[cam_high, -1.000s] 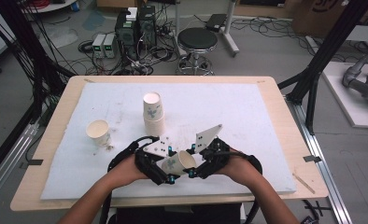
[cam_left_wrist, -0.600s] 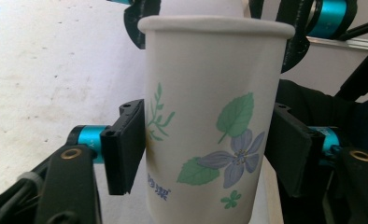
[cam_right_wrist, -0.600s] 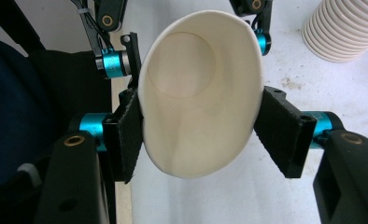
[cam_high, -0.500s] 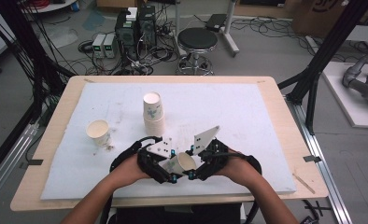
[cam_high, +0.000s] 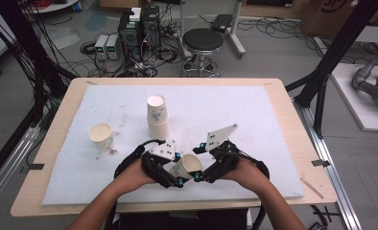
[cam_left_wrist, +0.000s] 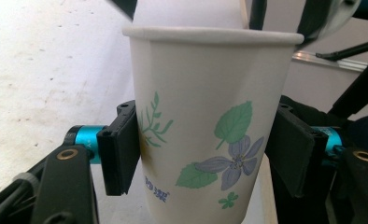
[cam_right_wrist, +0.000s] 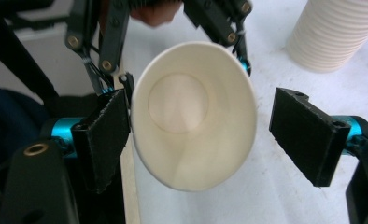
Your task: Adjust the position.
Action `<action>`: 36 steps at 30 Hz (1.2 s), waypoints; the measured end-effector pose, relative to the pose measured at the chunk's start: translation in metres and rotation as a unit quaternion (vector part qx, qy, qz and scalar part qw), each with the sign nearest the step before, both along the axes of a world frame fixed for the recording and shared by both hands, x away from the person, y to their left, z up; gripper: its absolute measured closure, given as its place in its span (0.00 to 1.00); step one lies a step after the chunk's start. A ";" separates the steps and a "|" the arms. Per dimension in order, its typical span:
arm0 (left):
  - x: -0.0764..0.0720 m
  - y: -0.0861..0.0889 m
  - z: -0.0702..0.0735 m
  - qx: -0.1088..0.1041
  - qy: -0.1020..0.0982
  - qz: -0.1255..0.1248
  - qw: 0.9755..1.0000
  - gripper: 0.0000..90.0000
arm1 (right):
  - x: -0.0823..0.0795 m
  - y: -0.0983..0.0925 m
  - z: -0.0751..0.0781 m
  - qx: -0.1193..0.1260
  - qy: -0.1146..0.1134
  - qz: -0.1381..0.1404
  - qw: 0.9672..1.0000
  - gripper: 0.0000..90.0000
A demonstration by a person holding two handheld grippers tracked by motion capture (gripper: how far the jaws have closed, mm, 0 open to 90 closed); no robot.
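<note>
Cup (cam_high: pixel 191 165) hangs tipped above the bench (cam_high: pixel 273 91) near its front edge, between both hands. Left hand-held gripper (cam_left_wrist: pixel 203 154) clamps its flowered wall on both sides. Right hand-held gripper (cam_right_wrist: pixel 201 126) has just been opening: one pad touches the rim, the other stands clear. Cup stack (cam_high: pixel 157 115) stands behind.

In the left gripper view, the paper cup (cam_left_wrist: pixel 205 135) runs off the bottom edge, so its base is out of sight, and it hides most of the right tongs (cam_high: pixel 200 173) behind it. In the right gripper view, the stack of cups (cam_right_wrist: pixel 334 32) is cut off by the top and right edges. In the high view, the printing on the cups is too small to read.
</note>
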State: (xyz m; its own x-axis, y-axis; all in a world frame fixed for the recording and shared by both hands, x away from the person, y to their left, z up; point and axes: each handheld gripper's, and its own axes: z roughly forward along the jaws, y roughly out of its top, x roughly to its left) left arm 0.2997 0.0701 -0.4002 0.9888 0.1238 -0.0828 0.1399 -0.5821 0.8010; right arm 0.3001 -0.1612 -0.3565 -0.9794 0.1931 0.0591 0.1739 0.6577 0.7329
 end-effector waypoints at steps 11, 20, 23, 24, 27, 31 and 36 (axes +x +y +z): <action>0.003 0.014 -0.003 -0.065 -0.004 0.054 0.996 0.35 | -0.001 -0.043 0.006 0.094 -0.006 -0.077 0.993 0.23; 0.003 0.036 -0.014 -0.141 -0.019 0.122 0.982 0.34 | -0.007 -0.087 -0.008 0.135 -0.029 -0.163 0.977 0.23; 0.002 0.043 -0.016 -0.160 -0.026 0.134 0.978 0.34 | -0.010 -0.098 -0.014 0.146 -0.035 -0.184 0.971 0.23; 0.001 0.045 -0.017 -0.166 -0.027 0.138 0.976 0.34 | -0.010 -0.100 -0.016 0.150 -0.038 -0.190 0.970 0.23; 0.000 0.050 -0.021 -0.179 -0.030 0.149 0.972 0.34 | -0.013 -0.107 -0.023 0.151 -0.044 -0.207 0.966 0.23; -0.001 0.055 -0.024 -0.190 -0.035 0.157 0.968 0.34 | -0.015 -0.116 -0.034 0.143 -0.053 -0.231 0.961 0.23; -0.003 0.059 -0.026 -0.206 -0.047 0.169 0.963 0.33 | -0.019 -0.126 -0.044 0.143 -0.064 -0.262 0.952 0.23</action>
State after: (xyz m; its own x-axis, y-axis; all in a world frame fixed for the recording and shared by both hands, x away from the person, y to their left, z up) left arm 0.2968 0.1294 -0.4259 0.9035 0.4154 -0.1055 0.1811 -0.1469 0.9724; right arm 0.2814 -0.2869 -0.4004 -0.7561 0.6508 0.0689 0.3203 0.2761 0.9062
